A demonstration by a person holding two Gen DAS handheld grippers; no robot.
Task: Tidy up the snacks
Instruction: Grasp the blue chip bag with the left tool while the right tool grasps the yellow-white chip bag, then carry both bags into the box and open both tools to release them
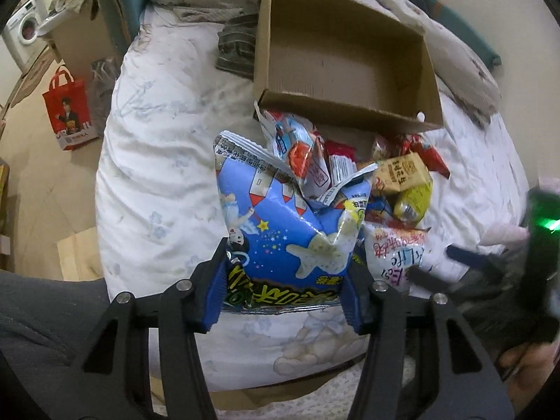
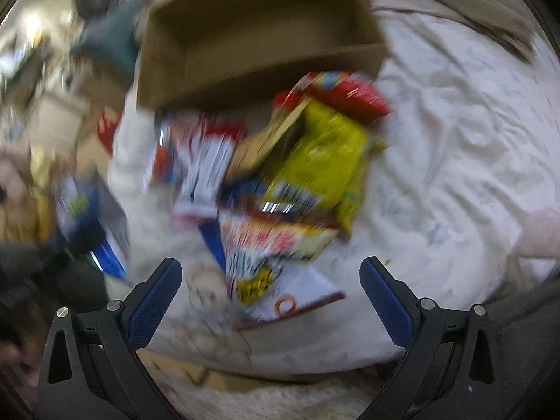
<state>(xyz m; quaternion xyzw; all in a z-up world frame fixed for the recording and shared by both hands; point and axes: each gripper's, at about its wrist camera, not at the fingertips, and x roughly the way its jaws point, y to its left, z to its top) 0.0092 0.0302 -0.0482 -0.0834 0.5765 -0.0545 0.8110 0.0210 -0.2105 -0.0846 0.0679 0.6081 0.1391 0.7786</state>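
Observation:
My left gripper [image 1: 285,290] is shut on a blue snack bag [image 1: 280,231] with star-shaped puffs printed on it, lifted above the white bedding. Behind it lies a pile of snack packets [image 1: 367,178], and beyond that an open cardboard box [image 1: 336,59], bare inside. In the blurred right wrist view my right gripper [image 2: 271,294] stands open above a white and red packet [image 2: 280,290] at the near edge of the pile. A yellow packet [image 2: 322,161] lies farther back, in front of the cardboard box [image 2: 252,35]. The blue bag [image 2: 80,210] shows at the left.
The snacks lie on a bed with a white quilt [image 1: 168,140]. A red shopping bag [image 1: 70,112] stands on the floor at the left, with a washing machine [image 1: 24,31] beyond. Folded grey cloth [image 1: 238,45] lies left of the box. My right gripper's body [image 1: 507,273] shows at the right edge.

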